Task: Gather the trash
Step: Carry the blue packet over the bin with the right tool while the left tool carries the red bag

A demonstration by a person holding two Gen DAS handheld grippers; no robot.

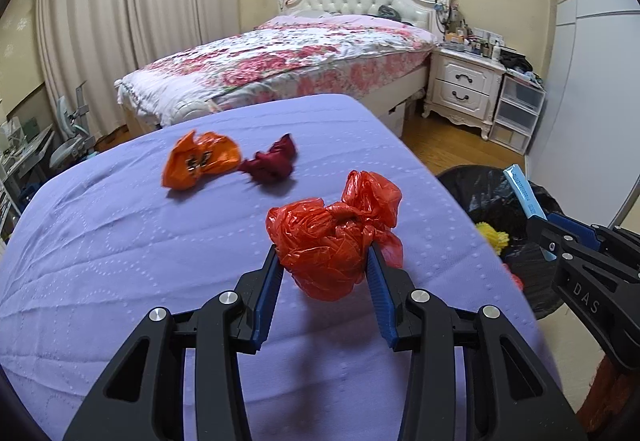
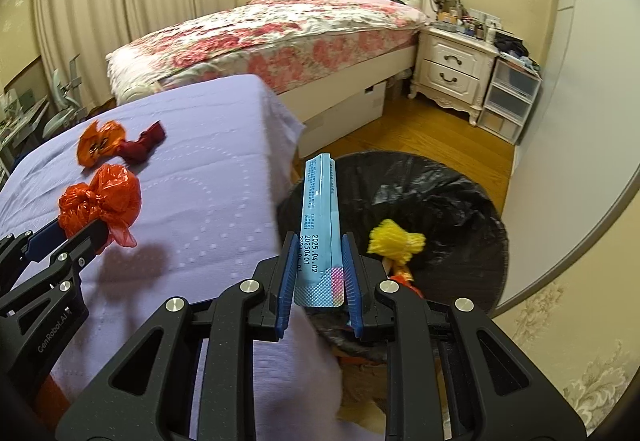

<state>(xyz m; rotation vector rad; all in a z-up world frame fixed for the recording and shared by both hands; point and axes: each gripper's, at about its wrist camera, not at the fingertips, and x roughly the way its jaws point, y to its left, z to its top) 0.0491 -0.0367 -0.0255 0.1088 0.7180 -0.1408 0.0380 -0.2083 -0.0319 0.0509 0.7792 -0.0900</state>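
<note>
Left gripper (image 1: pixel 324 259) clamped on a crumpled red plastic bag (image 1: pixel 334 241), knotted, glossy, translucent, centre of the left wrist view, held above the lilac quilted cover (image 1: pixel 120 241). Right gripper (image 2: pixel 316 261) clamped on a light blue flat wrapper (image 2: pixel 318 217) with printed date digits and a crimped silver end, centre of the right wrist view, over the edge of a black-lined trash bin (image 2: pixel 440 185). Yellow fluffy clump (image 2: pixel 396 241) inside the bin. Upper left on the cover: orange crumpled wrapper (image 1: pixel 200 159) touching dark red wad (image 1: pixel 274 161).
</note>
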